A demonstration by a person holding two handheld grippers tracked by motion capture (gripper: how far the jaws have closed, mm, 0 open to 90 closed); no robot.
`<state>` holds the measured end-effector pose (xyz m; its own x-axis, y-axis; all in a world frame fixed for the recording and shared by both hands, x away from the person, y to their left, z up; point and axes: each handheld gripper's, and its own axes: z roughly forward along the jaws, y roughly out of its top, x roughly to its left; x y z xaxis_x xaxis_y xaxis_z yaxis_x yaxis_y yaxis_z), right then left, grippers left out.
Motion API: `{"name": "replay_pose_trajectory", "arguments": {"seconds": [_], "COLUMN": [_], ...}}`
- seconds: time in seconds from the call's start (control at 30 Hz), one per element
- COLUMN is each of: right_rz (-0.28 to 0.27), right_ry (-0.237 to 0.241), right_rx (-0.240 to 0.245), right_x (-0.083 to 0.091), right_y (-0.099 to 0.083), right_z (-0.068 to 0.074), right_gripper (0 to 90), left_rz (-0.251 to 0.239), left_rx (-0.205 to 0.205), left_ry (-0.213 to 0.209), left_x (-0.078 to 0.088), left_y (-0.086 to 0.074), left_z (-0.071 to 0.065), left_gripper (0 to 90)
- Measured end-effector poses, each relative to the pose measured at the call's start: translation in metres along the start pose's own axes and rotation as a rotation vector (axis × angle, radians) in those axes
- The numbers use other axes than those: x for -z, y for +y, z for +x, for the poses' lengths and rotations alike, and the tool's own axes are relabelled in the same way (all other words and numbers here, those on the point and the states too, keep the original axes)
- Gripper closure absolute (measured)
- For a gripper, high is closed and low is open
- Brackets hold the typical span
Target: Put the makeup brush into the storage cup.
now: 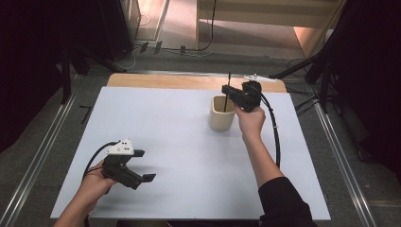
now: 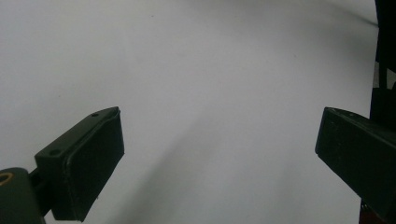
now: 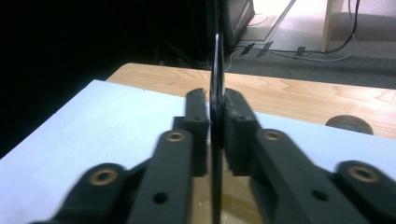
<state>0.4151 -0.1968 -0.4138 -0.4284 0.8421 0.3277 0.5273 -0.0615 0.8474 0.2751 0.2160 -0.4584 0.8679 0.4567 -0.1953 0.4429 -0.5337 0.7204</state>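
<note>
Right gripper (image 1: 228,91), far side of the table: jaws nearly together, a thin black stick (image 3: 217,93) between them, pads at its sides or just off them, too blurred to settle. Stick upright, long axis vertical, top end poking above the jaws, lower end down inside the cream cup (image 1: 222,116). Cup standing upright on the white table sheet (image 1: 189,156), directly under the gripper, right hand (image 1: 250,119) just beside it. Cable looping from the gripper back along the forearm. Behind the cup, the bare wooden table edge (image 3: 299,93).

Left gripper (image 1: 142,165), near left corner, well apart from the cup: jaws spread wide, nothing between them, plain white sheet beneath. Left hand (image 1: 97,182) wrapped round its body, grey plate on top.
</note>
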Motion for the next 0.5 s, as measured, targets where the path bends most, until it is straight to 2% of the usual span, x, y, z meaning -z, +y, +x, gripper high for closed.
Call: {"name": "replay_pose_trajectory", "arguments": {"seconds": [0.03, 0.07, 0.1, 0.13, 0.17, 0.27, 0.4, 0.43, 0.47, 0.5], "right_rz": [-0.016, -0.031, -0.018, -0.018, 0.0, 0.009, 0.021, 0.033, 0.033, 0.055], "right_ry": [0.033, 0.045, 0.007, 0.007, -0.023, -0.037, -0.004, 0.001, 0.001, -0.005], "right_rx": [0.037, 0.092, 0.119, 0.119, 0.128, 0.101, 0.085, 0.089, 0.089, 0.105], "right_x": [-0.0005, -0.0011, -0.001, -0.001, -0.0004, 0.0031, 0.0074, 0.0079, 0.0079, 0.0086], "right_y": [0.0003, -0.0005, -0.0008, -0.0008, -0.001, -0.0002, -0.0003, -0.0006, -0.0006, -0.0015], "right_z": [0.0006, 0.0027, 0.0059, 0.0059, 0.0091, 0.0089, 0.0076, 0.0079, 0.0079, 0.0102], "right_gripper": [45.5, 32.1, 24.4, 24.4, 14.2, 14.6, 14.6, 14.6, 14.6, 14.6], "left_rz": [0.006, 0.009, 0.008, 0.008, 0.006, -0.001, -0.003, 0.011, 0.011, 0.008], "left_rx": [0.0, -0.001, 0.0, 0.0, 0.0, -0.002, -0.001, -0.001, -0.001, 0.001], "left_ry": [0.001, 0.002, 0.001, 0.001, 0.002, -0.001, -0.002, 0.003, 0.003, 0.002], "left_x": [0.0005, 0.0006, 0.0005, 0.0005, 0.0, -0.0006, -0.0007, 0.0001, 0.0001, -0.0001], "left_y": [0.0001, 0.0002, 0.0001, 0.0001, 0.0001, 0.0003, 0.0, 0.0004, 0.0004, 0.0003], "left_z": [0.0001, 0.0003, 0.0004, 0.0004, 0.0001, -0.0004, 0.0, 0.0, 0.0, -0.0001], "left_gripper": [1.3, 1.4, 1.4, 1.4, 1.4, 1.4, 1.3, 1.4, 1.4, 1.4]}}
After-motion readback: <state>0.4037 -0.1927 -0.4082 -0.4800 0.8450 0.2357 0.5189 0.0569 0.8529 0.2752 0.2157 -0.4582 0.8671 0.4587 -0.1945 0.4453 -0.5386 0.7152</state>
